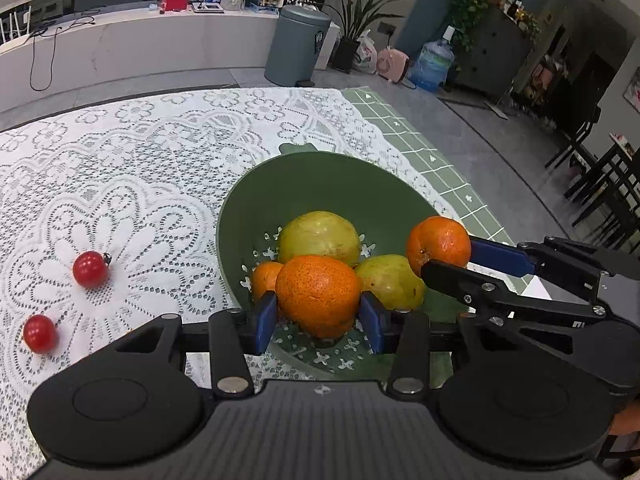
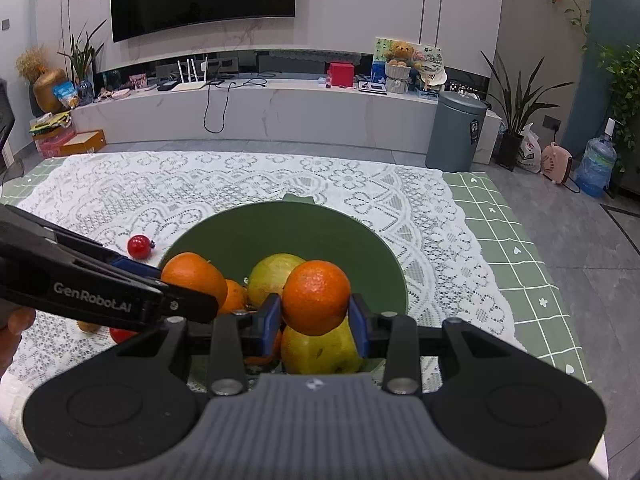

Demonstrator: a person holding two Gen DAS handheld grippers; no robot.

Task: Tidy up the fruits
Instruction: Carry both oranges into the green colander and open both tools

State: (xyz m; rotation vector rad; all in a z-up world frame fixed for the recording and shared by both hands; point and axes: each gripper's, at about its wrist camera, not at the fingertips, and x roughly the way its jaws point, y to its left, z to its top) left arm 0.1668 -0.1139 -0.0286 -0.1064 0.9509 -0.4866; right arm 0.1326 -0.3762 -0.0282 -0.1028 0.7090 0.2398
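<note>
A green bowl (image 1: 320, 184) on the lace cloth holds two yellow-green fruits (image 1: 318, 236) and a small orange (image 1: 264, 278). My left gripper (image 1: 318, 314) is shut on a large orange (image 1: 318, 294) over the bowl's near side; it also shows in the right wrist view (image 2: 192, 276). My right gripper (image 2: 316, 316) is shut on another orange (image 2: 316, 296) above the bowl (image 2: 320, 228); in the left wrist view this orange (image 1: 438, 242) is at the bowl's right rim. Two cherry tomatoes (image 1: 90, 269) (image 1: 39, 333) lie on the cloth to the left.
The lace cloth (image 1: 140, 168) covers a green checked table cover (image 1: 436, 160). The table's right edge is near the bowl. A grey bin (image 1: 298, 46), plants and a water bottle (image 1: 432, 62) stand on the floor beyond. A small brown item (image 2: 89, 326) lies left of the bowl.
</note>
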